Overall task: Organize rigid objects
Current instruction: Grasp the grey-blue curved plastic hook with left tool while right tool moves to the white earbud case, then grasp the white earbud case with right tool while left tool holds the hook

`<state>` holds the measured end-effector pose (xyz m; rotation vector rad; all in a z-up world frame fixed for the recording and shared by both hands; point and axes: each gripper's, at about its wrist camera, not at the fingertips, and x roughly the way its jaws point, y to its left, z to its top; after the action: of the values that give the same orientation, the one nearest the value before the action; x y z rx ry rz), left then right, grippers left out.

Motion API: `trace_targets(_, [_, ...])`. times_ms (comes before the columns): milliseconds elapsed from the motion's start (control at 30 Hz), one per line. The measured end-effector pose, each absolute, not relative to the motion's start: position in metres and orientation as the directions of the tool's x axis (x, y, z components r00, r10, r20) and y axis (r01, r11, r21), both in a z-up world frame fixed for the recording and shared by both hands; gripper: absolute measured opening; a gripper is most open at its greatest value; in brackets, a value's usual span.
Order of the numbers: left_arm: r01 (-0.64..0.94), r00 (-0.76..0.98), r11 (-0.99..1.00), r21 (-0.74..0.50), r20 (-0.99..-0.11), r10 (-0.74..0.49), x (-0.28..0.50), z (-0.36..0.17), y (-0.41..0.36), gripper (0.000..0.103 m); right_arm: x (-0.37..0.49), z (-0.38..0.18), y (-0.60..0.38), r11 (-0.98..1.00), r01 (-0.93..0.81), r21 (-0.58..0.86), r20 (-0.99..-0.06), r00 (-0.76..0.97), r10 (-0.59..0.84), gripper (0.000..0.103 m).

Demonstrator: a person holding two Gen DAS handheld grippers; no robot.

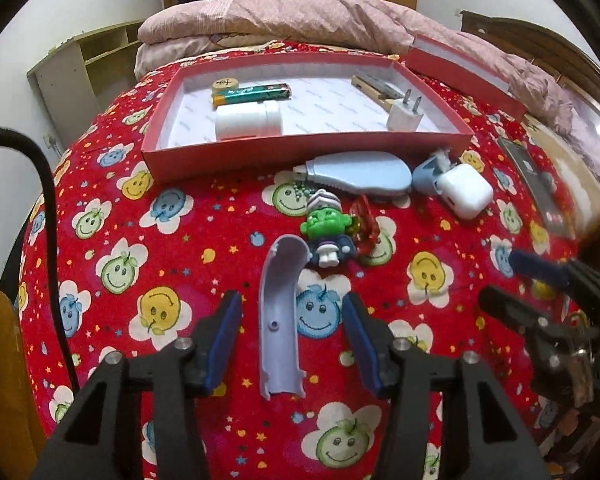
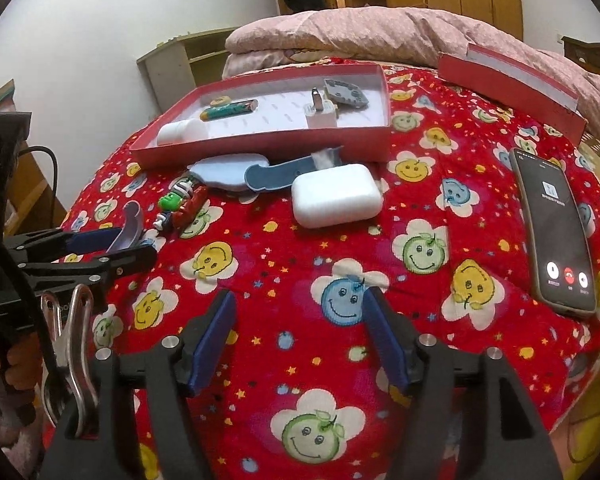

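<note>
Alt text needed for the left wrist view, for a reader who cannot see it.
The open left claw straddles a curved lilac plastic shell lying on a red smiley-face blanket. Beyond it lie a green-faced toy figure, a white earbud case and an open red box holding a battery, a white bottle and a charger plug.

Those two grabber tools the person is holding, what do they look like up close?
Each is matte black plastic with two long angled fingers. The left gripper and right gripper carry flat dark-blue pads on the inner faces, and round silver bolt heads dot the black brackets. A black ribbed cable loops beside the left one, and a silver metal clip hangs near it.
</note>
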<state>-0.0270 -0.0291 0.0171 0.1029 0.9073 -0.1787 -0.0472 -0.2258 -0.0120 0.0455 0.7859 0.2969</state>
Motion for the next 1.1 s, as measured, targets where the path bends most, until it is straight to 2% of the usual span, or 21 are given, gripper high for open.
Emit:
trace_targets(67, [0.190,0.610,0.982,0.020,-0.786,-0.101,-0.028,0.017,-0.027,0.041,-0.048,-0.012,-0.226,0.957,-0.249,0.152,-0.686,0.670,0.283,0.069])
trace_targets(233, [0.184,0.620,0.983,0.016,-0.778,-0.103,-0.029,0.018,-0.022,0.022,-0.049,-0.014,-0.226,0.955,-0.255,0.149,-0.679,0.676,0.286,0.070])
trace_targets(300, [0.185,0.623,0.983,0.018,-0.775,-0.103,-0.030,0.019,-0.021,0.019,-0.049,-0.014,-0.226,0.956,-0.256,0.144,-0.678,0.678,0.284,0.070])
trace_targets(667, [0.125,0.632,0.991,-0.045,-0.767,-0.115,-0.028,0.021,0.005,0.019,-0.035,-0.007,-0.223,0.960,-0.247,0.135,-0.710,0.652,0.268,0.071])
trace_targets(933, [0.120,0.633,0.989,-0.084,-0.761,-0.141,-0.028,0.019,0.013,0.019,0.000,0.010,-0.219,0.976,-0.217,0.017,-0.727,0.668,0.161,0.071])
trace_targets(1100, [0.124,0.634,0.987,-0.098,-0.758,-0.154,-0.029,0.018,0.016,0.019,0.018,0.006,-0.218,0.980,-0.201,0.012,-0.750,0.646,0.141,0.071])
